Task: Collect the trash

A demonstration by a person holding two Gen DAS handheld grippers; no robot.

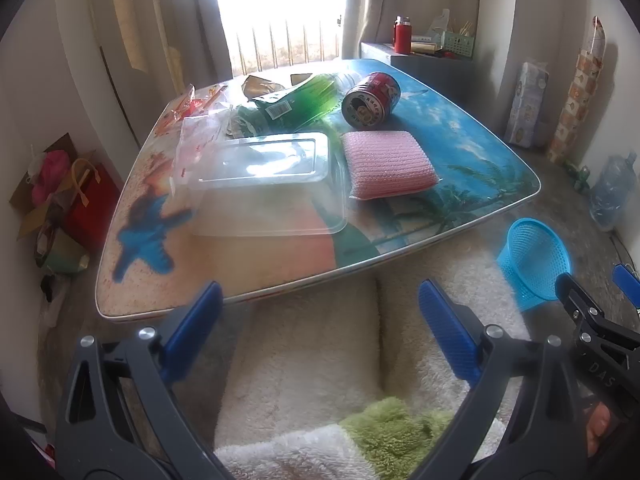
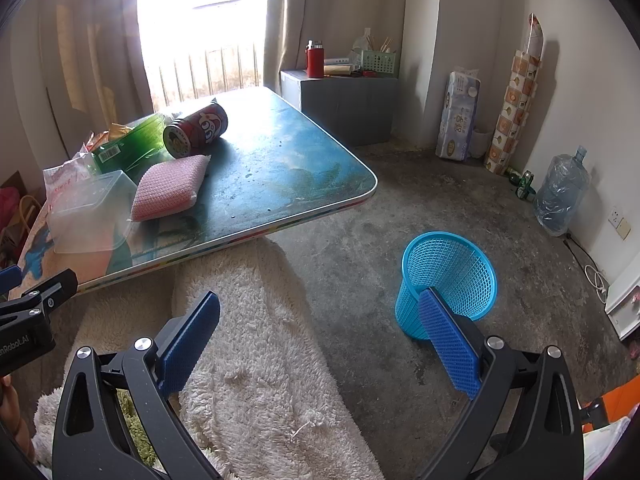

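On the low table (image 1: pixel 460 128) ahead of us the trash lies bunched toward the far left: a clear plastic container (image 1: pixel 266 184) nearest, a pink sponge (image 1: pixel 386 164) just right of it, a red can (image 1: pixel 370 98) on its side beyond, a green bottle (image 1: pixel 304 102) and crumpled wrappers (image 1: pixel 196 108) farther back. We hold the left gripper (image 1: pixel 320 336) and the right gripper (image 2: pixel 320 344) spread wide and empty, both short of the table's near edge, over the shaggy rug (image 2: pixel 256 336). The blue mesh basket (image 2: pixel 446 280) stands on the floor to the right, just beyond our right gripper and well apart from the pile. We judge the can may roll if nudged, the thin container may buckle or slip when squeezed, and carrying items across the gap risks drops short of the basket.
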